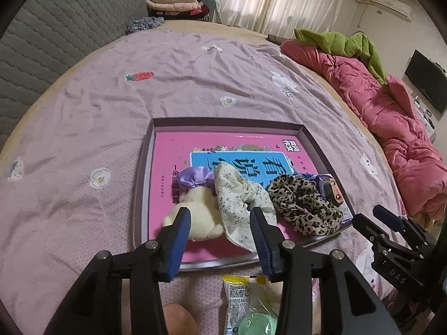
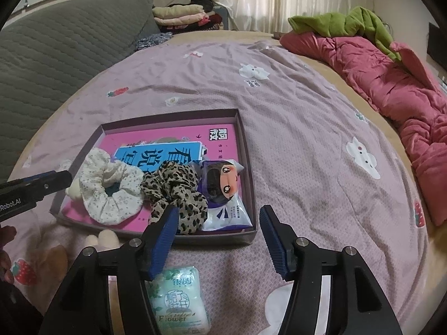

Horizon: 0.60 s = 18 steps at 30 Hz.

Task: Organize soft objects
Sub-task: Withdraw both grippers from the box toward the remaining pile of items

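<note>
A shallow box (image 1: 306, 134) (image 2: 243, 128) lies on the bed with a pink book lining it. In it lie a cream plush toy with a purple bow (image 1: 199, 209), a white floral scrunchie (image 1: 237, 195) (image 2: 109, 184), a leopard scrunchie (image 1: 304, 203) (image 2: 178, 192) and a cartoon-face packet (image 2: 226, 192). My left gripper (image 1: 220, 217) is open over the plush and floral scrunchie, empty. My right gripper (image 2: 219, 215) is open and empty at the box's near right corner. It also shows in the left wrist view (image 1: 391, 223).
A tissue pack (image 2: 178, 298) lies on the lilac sheet below my right gripper. A snack packet (image 1: 248, 301) lies below my left gripper. A pink quilt (image 1: 391, 117) with a green garment (image 1: 349, 42) runs along the right. A grey headboard (image 2: 56, 50) and folded clothes (image 1: 176, 2) are at the back.
</note>
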Each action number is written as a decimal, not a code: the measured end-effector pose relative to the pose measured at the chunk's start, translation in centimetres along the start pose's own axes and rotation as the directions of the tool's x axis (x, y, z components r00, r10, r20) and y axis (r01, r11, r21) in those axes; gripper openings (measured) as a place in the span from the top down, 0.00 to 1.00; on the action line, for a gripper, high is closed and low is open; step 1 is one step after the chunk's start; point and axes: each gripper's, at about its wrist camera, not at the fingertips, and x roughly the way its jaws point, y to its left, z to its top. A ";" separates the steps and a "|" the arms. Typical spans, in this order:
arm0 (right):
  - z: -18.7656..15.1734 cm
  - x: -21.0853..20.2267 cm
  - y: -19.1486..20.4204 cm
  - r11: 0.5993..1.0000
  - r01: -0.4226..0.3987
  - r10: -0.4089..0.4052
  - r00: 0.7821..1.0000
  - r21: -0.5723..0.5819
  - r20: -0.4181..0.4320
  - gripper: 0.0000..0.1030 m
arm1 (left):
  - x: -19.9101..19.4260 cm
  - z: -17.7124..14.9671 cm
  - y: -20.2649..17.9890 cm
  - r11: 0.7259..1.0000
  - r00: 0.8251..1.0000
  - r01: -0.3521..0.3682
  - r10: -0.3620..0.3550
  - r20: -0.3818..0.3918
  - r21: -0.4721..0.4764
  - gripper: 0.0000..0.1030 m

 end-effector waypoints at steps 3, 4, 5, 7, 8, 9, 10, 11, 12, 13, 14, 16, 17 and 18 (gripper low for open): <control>0.1 -0.3 0.2 1.000 -0.004 0.004 1.000 -0.007 0.007 0.36 | -0.5 0.0 -0.2 1.000 1.000 0.006 -0.005 0.004 -0.006 0.55; 0.2 -0.5 0.3 1.000 -0.009 0.009 1.000 -0.009 0.009 0.36 | -0.6 0.0 -0.2 1.000 1.000 0.005 -0.005 0.006 -0.008 0.55; 0.2 -0.6 0.4 1.000 -0.013 0.013 1.000 -0.012 0.011 0.36 | -0.9 0.0 -0.3 1.000 1.000 0.002 -0.002 0.012 -0.007 0.55; 0.2 -0.9 0.6 1.000 -0.016 0.016 1.000 -0.017 0.016 0.35 | -1.2 0.1 -0.4 1.000 1.000 0.001 -0.001 0.017 -0.006 0.54; 0.3 -1.0 0.7 1.000 -0.017 0.017 1.000 -0.022 0.018 0.35 | -1.3 0.1 -0.5 1.000 1.000 0.002 -0.002 0.018 -0.005 0.54; 0.3 -1.1 0.8 1.000 -0.018 0.019 1.000 -0.025 0.018 0.35 | -1.4 0.1 -0.5 1.000 1.000 0.002 -0.001 0.020 -0.004 0.54; 0.3 -1.2 0.8 0.999 -0.021 0.021 1.000 -0.027 0.019 0.35 | -1.6 0.1 -0.6 1.000 1.000 -0.001 0.001 0.023 -0.002 0.54; 0.3 -1.4 0.9 0.999 -0.023 0.024 0.999 -0.028 0.022 0.35 | -1.8 0.1 -0.6 1.000 1.000 -0.001 0.001 0.026 -0.002 0.54; 0.3 -1.5 0.9 0.999 -0.024 0.024 0.999 -0.028 0.025 0.34 | -1.9 0.1 -0.6 1.000 1.000 0.000 0.000 0.026 -0.003 0.54; 0.4 -1.6 1.0 0.999 -0.025 0.026 0.999 -0.028 0.027 0.34 | -2.0 0.0 -0.6 1.000 1.000 0.001 -0.001 0.026 -0.005 0.54; 0.4 -1.7 1.0 0.999 -0.031 0.032 0.999 -0.028 0.028 0.34 | -2.1 0.0 -0.6 1.000 1.000 0.000 0.000 0.027 -0.007 0.54; 0.4 -2.0 1.1 0.999 -0.034 0.034 0.999 -0.028 0.031 0.33 | -2.4 -0.2 -0.6 1.000 0.999 -0.002 0.002 0.032 -0.006 0.54; 0.4 -2.1 1.1 0.999 -0.036 0.037 0.999 -0.030 0.033 0.33 | -2.5 -0.3 -0.6 1.000 0.999 -0.003 0.003 0.033 -0.005 0.54; 0.4 -2.2 1.1 0.999 -0.039 0.040 0.999 -0.032 0.035 0.31 | -2.7 -0.3 -0.6 1.000 0.999 -0.002 0.002 0.034 -0.006 0.54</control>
